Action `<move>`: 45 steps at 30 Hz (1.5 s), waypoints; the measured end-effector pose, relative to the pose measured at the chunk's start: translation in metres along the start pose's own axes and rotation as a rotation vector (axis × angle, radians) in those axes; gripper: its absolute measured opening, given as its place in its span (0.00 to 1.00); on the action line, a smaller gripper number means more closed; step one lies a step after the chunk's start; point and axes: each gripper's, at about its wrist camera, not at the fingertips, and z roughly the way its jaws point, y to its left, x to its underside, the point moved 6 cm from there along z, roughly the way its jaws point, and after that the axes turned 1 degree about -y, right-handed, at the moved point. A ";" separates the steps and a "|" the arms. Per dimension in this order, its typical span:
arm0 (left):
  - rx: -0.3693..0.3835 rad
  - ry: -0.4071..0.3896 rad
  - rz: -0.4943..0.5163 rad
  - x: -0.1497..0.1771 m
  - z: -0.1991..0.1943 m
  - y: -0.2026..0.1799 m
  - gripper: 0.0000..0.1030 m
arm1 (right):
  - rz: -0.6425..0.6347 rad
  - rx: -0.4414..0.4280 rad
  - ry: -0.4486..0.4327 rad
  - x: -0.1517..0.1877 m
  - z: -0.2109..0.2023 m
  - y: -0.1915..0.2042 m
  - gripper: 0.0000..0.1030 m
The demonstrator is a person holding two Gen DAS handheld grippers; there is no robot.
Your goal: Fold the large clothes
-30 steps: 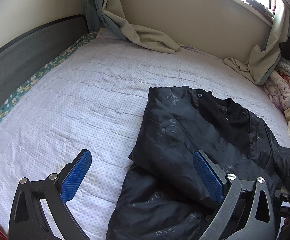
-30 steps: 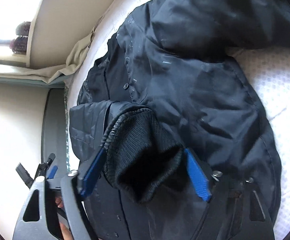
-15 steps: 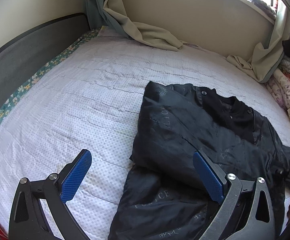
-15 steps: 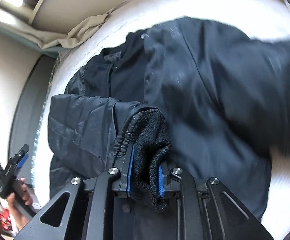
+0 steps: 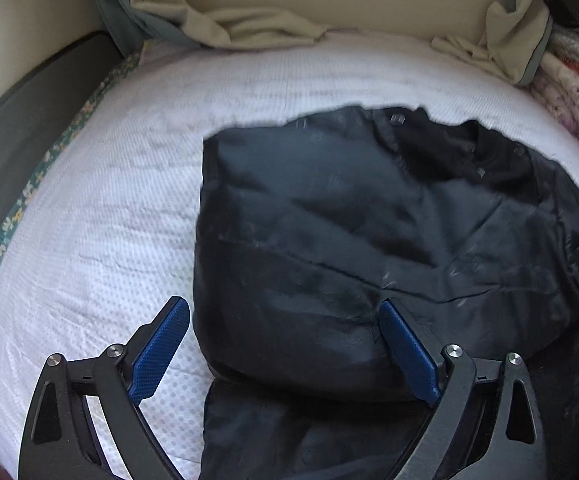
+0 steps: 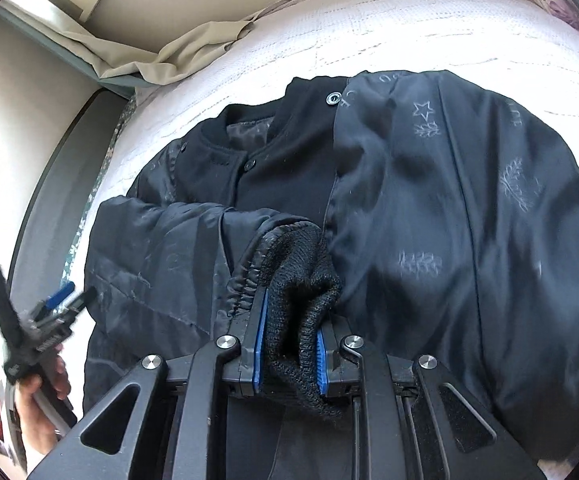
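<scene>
Black knit cuff (image 6: 301, 280) clamped in right gripper (image 6: 289, 356); jacket (image 5: 349, 240) beneath closing left gripper (image 5: 285, 352)

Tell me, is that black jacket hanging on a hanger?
No, the black jacket lies spread on the white bedspread, with no hanger in sight.

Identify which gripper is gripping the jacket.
The right gripper: its fingers pinch the black knit cuff. The left gripper is wide, closing slightly, gripping nothing.
</scene>
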 end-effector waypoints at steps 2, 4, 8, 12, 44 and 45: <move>0.007 0.039 -0.010 0.007 0.014 0.004 0.95 | 0.010 0.032 0.034 0.002 0.003 -0.005 0.15; 0.030 0.055 -0.037 0.012 0.023 0.007 0.96 | -0.012 0.088 0.040 0.004 0.006 -0.009 0.15; 0.075 0.071 -0.097 0.016 0.034 0.008 0.98 | -0.032 0.154 -0.003 0.005 0.013 -0.021 0.16; 0.082 0.071 -0.142 0.018 0.033 0.009 0.98 | -0.063 0.184 -0.035 0.006 0.012 -0.019 0.19; 0.017 0.009 -0.138 0.032 0.034 0.012 1.00 | -0.372 0.347 -0.116 0.050 0.027 0.024 0.37; 0.015 0.008 -0.140 0.031 0.032 0.012 1.00 | -0.366 0.344 -0.117 0.050 0.027 0.024 0.37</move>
